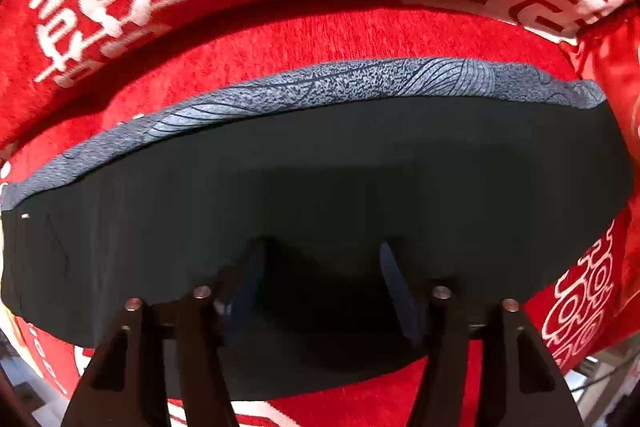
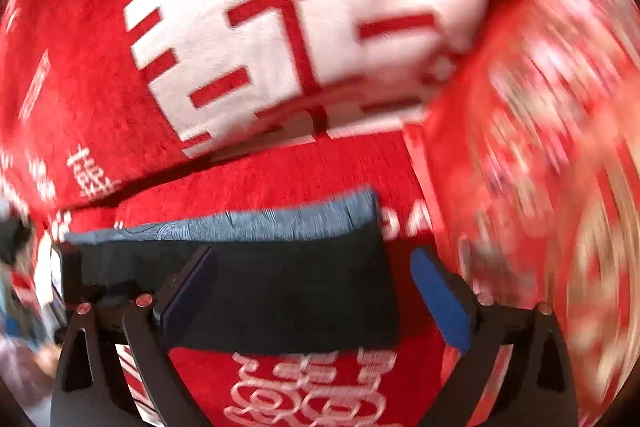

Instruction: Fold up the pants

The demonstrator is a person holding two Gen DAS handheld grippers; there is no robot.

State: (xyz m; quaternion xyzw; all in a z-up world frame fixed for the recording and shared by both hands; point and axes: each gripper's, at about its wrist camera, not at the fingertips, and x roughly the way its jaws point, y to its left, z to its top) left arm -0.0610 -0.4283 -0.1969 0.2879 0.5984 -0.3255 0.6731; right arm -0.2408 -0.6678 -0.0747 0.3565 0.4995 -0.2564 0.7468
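**Left wrist view: whole folded bundle; right wrist view: one end**

Left wrist view shows the red cloth (image 1: 304,43) with white characters, carrying the folded dark pants (image 1: 320,179), patterned grey edge behind. Left gripper (image 1: 322,267) spread apart over them. Right wrist view, blurred: right gripper (image 2: 312,271) spread, straddling the pants' end.
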